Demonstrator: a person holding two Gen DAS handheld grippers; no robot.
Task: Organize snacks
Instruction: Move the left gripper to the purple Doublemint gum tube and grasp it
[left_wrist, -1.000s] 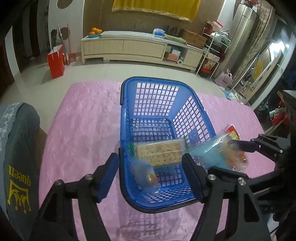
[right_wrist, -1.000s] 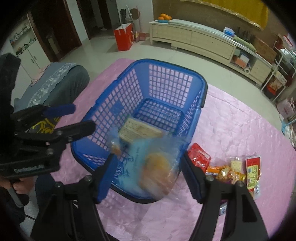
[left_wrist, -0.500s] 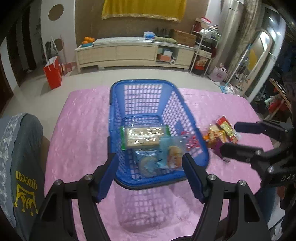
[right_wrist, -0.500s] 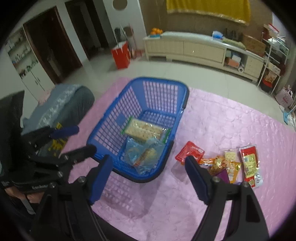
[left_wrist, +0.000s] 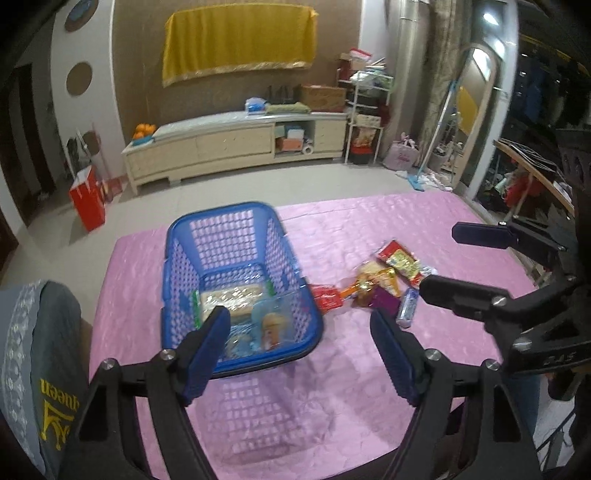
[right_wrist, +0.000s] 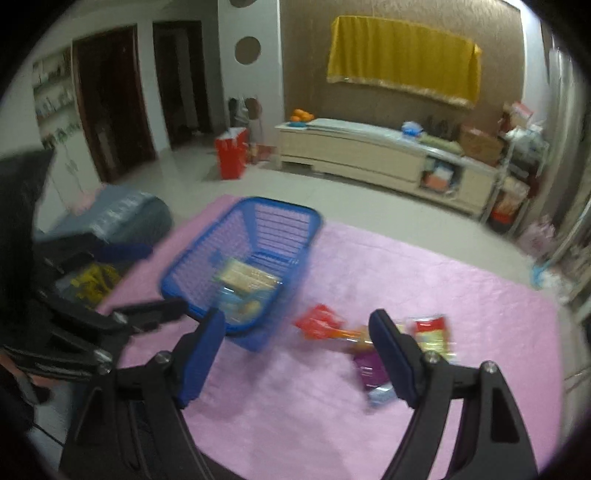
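Note:
A blue plastic basket (left_wrist: 168, 280) (right_wrist: 280, 204) stands on the pink cloth (left_wrist: 332, 376) and holds a cracker pack (left_wrist: 232, 300) (right_wrist: 247, 275) and clear bluish bags with orange snacks (left_wrist: 271, 325). To its right lie loose snacks: a red packet (left_wrist: 327, 297) (right_wrist: 317, 321), a red-yellow packet (left_wrist: 402, 262) (right_wrist: 432, 332) and a purple one (left_wrist: 384, 300) (right_wrist: 369, 369). My left gripper (left_wrist: 299, 317) (right_wrist: 164, 277) hovers before the basket, its jaws opening with nothing between them. My right gripper (right_wrist: 295, 317) (left_wrist: 441, 260) hangs open and empty above the snack pile.
A grey cushion (left_wrist: 37, 350) printed "queen" sits at the table's left edge. Beyond the far edge is tiled floor with a red bag (left_wrist: 86, 201) and a long cream cabinet (left_wrist: 229, 146). Bare pink cloth lies in front of the basket and snacks.
A second ago each gripper had a clear snack bag between its jaws over the basket. Both bags now lie inside, and both grippers have drawn back and up, swinging right.

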